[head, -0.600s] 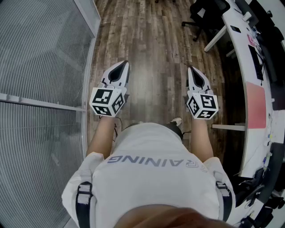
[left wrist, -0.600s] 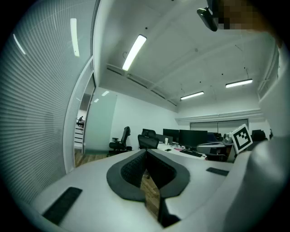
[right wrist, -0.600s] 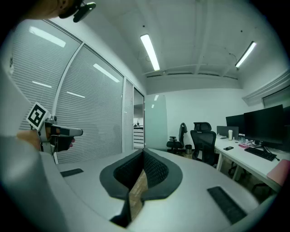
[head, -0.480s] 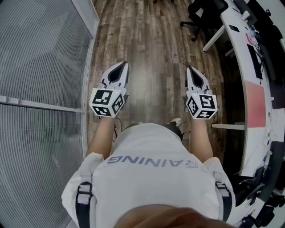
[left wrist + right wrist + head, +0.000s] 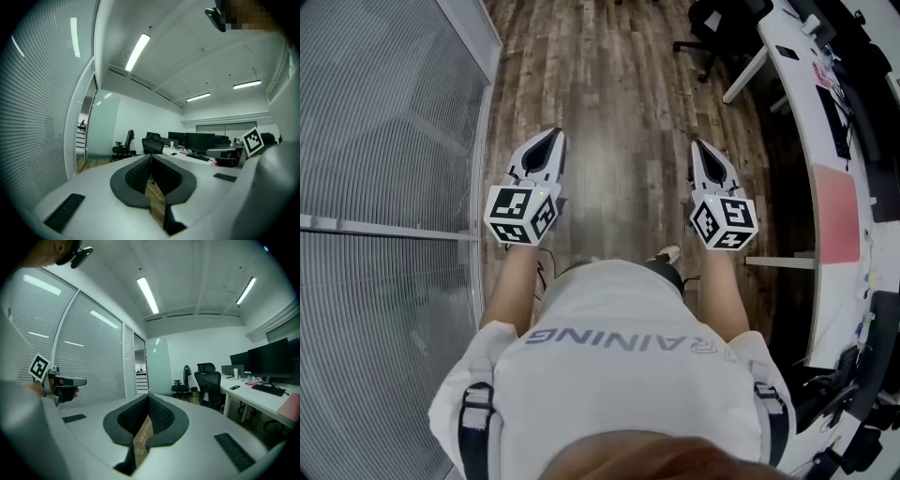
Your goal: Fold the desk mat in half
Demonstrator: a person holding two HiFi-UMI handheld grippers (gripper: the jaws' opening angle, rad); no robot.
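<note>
A pink desk mat (image 5: 837, 217) lies flat on the long white desk (image 5: 794, 94) at the far right of the head view; its near corner shows in the right gripper view (image 5: 291, 407). I hold both grippers out in front of my chest over the wooden floor, well left of the desk. My left gripper (image 5: 554, 134) is shut with nothing between its jaws, its tips meeting in the left gripper view (image 5: 151, 155). The right gripper (image 5: 701, 144) is likewise shut and empty (image 5: 148, 395). Neither touches the mat.
A glass wall with blinds (image 5: 384, 187) runs along my left. Black office chairs (image 5: 712, 28) stand by the desk ahead; one shows in the right gripper view (image 5: 208, 380). Monitors (image 5: 201, 140) and small items sit on the desk. Wooden floor (image 5: 619, 84) stretches ahead.
The head view has shifted slightly, so the desk sits a little further right. Both grippers keep the same shut pose side by side.
</note>
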